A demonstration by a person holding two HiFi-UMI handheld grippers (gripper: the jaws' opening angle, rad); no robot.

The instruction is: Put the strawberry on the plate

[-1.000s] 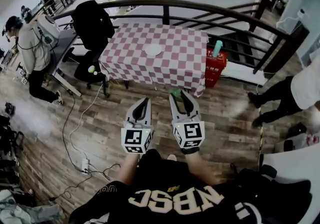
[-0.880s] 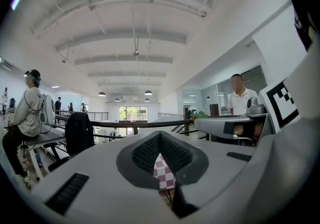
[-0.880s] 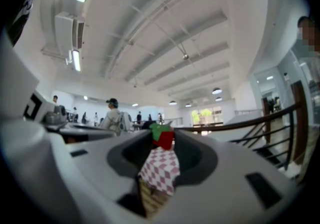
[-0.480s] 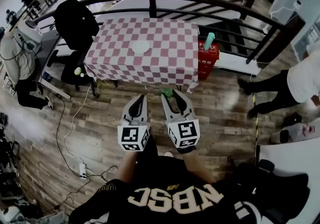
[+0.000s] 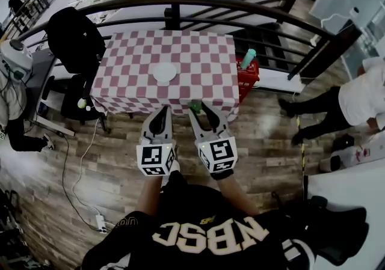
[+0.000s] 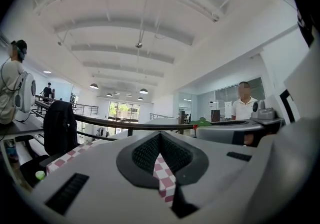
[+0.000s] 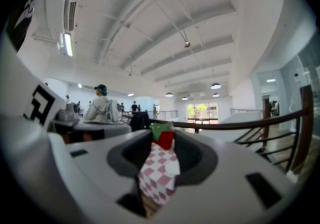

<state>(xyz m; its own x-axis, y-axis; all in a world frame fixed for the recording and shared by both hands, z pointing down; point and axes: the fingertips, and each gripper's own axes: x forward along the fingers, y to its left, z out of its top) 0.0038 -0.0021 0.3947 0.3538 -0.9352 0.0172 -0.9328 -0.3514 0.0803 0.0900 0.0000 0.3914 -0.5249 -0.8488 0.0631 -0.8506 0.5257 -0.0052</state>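
Observation:
The table (image 5: 207, 58) with a red-and-white checked cloth stands just ahead of both grippers. A white plate (image 5: 165, 72) lies near its middle. My right gripper (image 5: 197, 107) is shut on a red strawberry (image 5: 195, 105) with a green top, held at the table's near edge. In the right gripper view the strawberry (image 7: 163, 136) sits pinched at the tips, with the checked cloth behind it. My left gripper (image 5: 162, 110) hovers beside it, shut with nothing in it; in the left gripper view its tips (image 6: 160, 135) meet over the cloth.
A dark curved railing (image 5: 252, 7) runs behind the table. An office chair with a black jacket (image 5: 73, 37) stands at the left. A red crate (image 5: 248, 72) with a green bottle (image 5: 248, 57) sits at the table's right. A person (image 5: 352, 103) stands at the right, and cables (image 5: 78, 160) lie on the floor.
The table and plate have come closer in the head view. Both grippers now reach the table's near edge. The right gripper still holds the strawberry.

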